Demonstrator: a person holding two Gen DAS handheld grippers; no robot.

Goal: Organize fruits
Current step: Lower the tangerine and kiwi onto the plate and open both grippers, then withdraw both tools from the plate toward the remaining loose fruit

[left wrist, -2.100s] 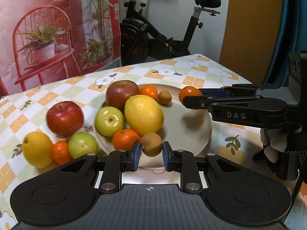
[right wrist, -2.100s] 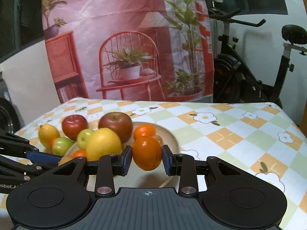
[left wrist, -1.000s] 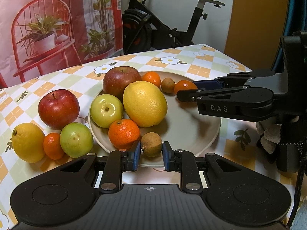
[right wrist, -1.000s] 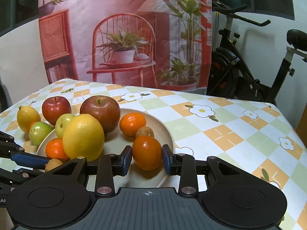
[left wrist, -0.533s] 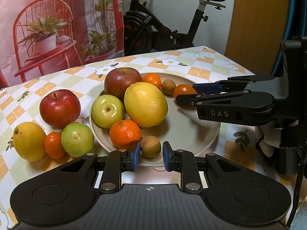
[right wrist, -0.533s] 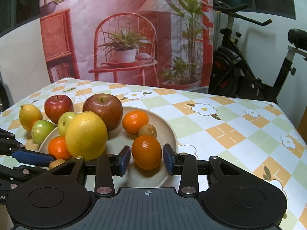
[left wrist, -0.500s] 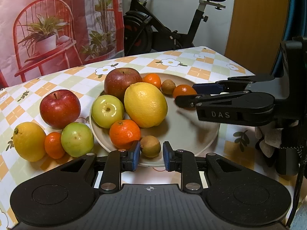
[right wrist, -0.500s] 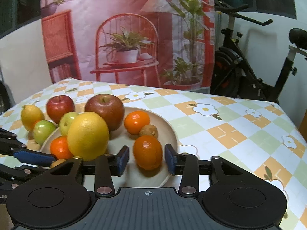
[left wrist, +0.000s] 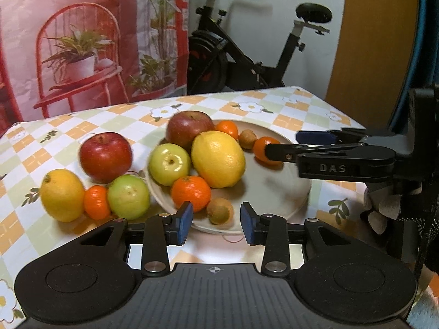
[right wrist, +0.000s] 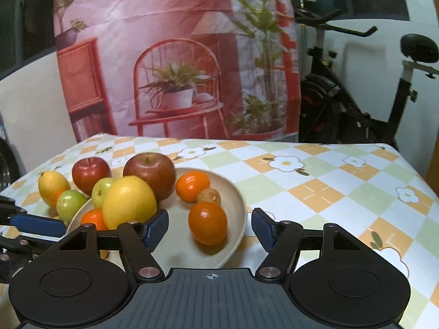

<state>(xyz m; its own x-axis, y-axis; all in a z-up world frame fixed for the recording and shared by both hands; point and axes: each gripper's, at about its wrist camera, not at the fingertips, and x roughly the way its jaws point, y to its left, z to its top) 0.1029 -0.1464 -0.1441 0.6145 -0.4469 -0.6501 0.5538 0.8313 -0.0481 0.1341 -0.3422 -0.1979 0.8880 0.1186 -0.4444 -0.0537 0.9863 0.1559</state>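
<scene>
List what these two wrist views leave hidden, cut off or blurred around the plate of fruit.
- Plate: in the left wrist view its near rim is hidden behind the left gripper.
- Small orange: in the right wrist view half covered by the right gripper's finger.
- Orange: in the left wrist view part blocked by the right gripper's finger.
- Small brown fruit: blurred, kind unclear.

light: warm, even indoor | shadows: soft, short, under fruit on plate (left wrist: 277, 192) | glare: small highlight on orange (right wrist: 207, 223) | blur: slight motion smear on fruit | edges: fisheye bending, dark corners
</scene>
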